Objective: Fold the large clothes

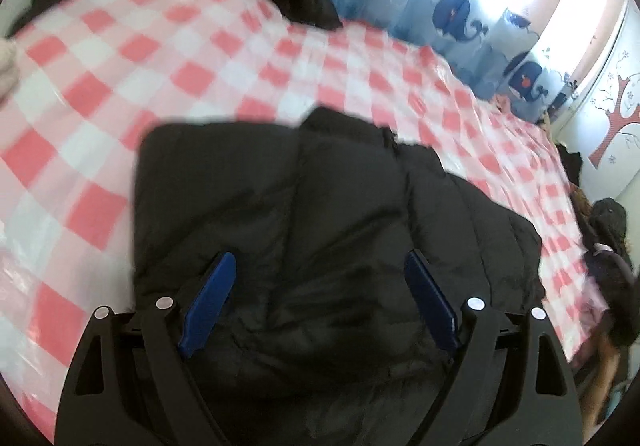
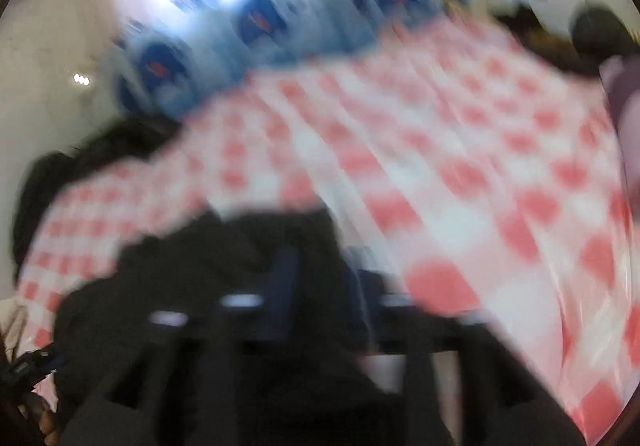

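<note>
Gingham cloth (image 1: 120, 94), pink and white, covers the bed, with whale-print curtains (image 1: 452, 14) past its far edge. A black puffer jacket (image 1: 304, 206) lies bundled at the near edge: soft, bulky, light and slick by the look, best taken at a hem or seam. The left gripper (image 1: 320, 306) has jaws wide apart above it, holding nothing. The right gripper (image 2: 320, 278) is too blurred to read.

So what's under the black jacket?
The black jacket lies on a pink-and-white checked cloth, which shows all round it and continues beneath. What the cloth itself covers, a bed or a table, cannot be seen.
</note>
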{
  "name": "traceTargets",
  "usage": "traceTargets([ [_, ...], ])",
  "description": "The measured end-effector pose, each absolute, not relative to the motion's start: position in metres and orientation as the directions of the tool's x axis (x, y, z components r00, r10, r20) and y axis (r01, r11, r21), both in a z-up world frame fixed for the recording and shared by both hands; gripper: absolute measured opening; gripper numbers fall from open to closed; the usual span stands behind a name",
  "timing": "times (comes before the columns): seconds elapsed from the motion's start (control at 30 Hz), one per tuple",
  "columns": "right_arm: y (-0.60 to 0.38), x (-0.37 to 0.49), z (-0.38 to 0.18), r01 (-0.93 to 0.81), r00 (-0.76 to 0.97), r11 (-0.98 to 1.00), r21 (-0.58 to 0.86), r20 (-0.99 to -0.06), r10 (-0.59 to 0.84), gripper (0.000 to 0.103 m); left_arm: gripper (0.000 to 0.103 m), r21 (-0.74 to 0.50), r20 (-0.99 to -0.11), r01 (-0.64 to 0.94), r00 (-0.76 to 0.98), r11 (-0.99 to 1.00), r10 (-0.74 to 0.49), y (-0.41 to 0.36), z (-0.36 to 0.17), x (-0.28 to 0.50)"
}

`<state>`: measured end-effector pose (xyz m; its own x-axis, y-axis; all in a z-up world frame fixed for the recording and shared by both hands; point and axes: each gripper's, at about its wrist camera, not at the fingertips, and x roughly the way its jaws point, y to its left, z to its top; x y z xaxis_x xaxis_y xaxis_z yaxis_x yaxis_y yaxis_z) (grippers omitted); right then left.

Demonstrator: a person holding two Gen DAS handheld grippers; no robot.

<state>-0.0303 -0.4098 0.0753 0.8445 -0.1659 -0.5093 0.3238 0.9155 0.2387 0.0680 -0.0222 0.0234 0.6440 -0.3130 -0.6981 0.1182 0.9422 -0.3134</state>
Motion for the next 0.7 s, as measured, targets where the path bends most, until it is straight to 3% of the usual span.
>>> traceTargets([
  [0.13, -0.362, 0.024, 0.075, 0.150, 0.830, 0.983, 0.106, -0.554, -0.066, 0.073, 0.084, -0.172, -0.689, 0.091, 0.701, 0.981, -0.185, -0.022, 0.029, 0.067],
  [0.23, -0.358, 0.058, 0.044, 0.160, 0.758, 0.986, 0.041, -0.645, -0.096, 0.073, 0.084, -0.140, -0.703, 0.080, 0.694, 0.987, -0.156, -0.022, 0.022, 0.070],
  [0.3, -0.379, 0.067, 0.007, 0.229, 0.673, 0.970, 0.077, -0.733, -0.100, 0.073, 0.084, -0.114, -0.725, 0.077, 0.675, 0.990, -0.136, -0.024, 0.014, 0.074],
  [0.43, -0.421, 0.052, -0.034, 0.307, 0.610, 0.918, 0.250, -0.792, 0.012, 0.076, 0.084, -0.031, -0.758, 0.112, 0.646, 0.993, -0.096, -0.036, -0.003, 0.075],
  [0.5, -0.426, 0.046, -0.021, 0.333, 0.613, 0.915, 0.228, -0.790, -0.026, 0.076, 0.084, 0.002, -0.752, 0.115, 0.655, 0.993, -0.074, -0.040, -0.004, 0.073],
  [0.7, -0.391, 0.030, 0.046, 0.217, 0.792, 0.961, 0.169, -0.607, -0.072, 0.081, 0.084, 0.020, -0.704, 0.122, 0.706, 0.992, -0.073, -0.041, 0.009, 0.064],
])
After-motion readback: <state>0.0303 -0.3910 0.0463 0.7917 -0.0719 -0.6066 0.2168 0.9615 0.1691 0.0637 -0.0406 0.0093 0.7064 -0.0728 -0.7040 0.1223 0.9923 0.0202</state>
